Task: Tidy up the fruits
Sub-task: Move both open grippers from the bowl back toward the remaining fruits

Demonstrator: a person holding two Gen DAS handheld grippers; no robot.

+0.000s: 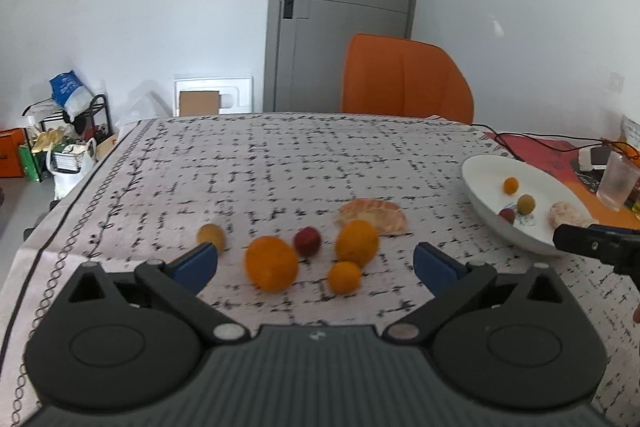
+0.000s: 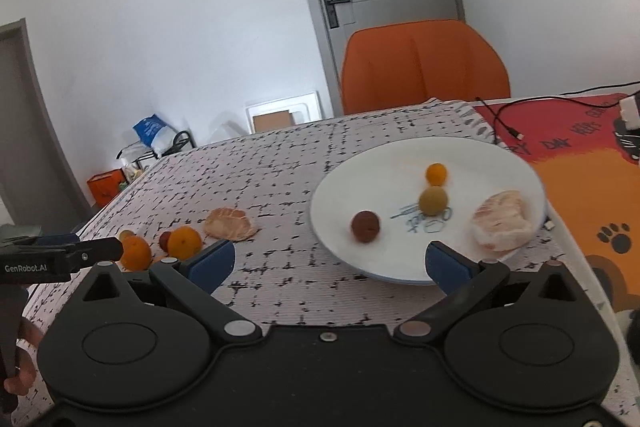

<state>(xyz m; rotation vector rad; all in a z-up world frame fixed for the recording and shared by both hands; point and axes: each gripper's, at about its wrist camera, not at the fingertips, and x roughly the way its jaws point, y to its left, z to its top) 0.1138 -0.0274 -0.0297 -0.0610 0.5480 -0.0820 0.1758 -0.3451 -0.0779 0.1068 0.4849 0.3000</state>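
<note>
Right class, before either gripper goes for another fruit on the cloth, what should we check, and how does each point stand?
1. Left gripper open and empty: ok.
2. Right gripper open and empty: ok.
3. Fruit left on the tablecloth, such as the large orange: not ok, several remain.
4. Free space on the white plate: ok.
5. Peeled segment fully on the plate: ok.
6. Small orange fruit clear of its neighbour for a grasp: cannot tell.
</note>
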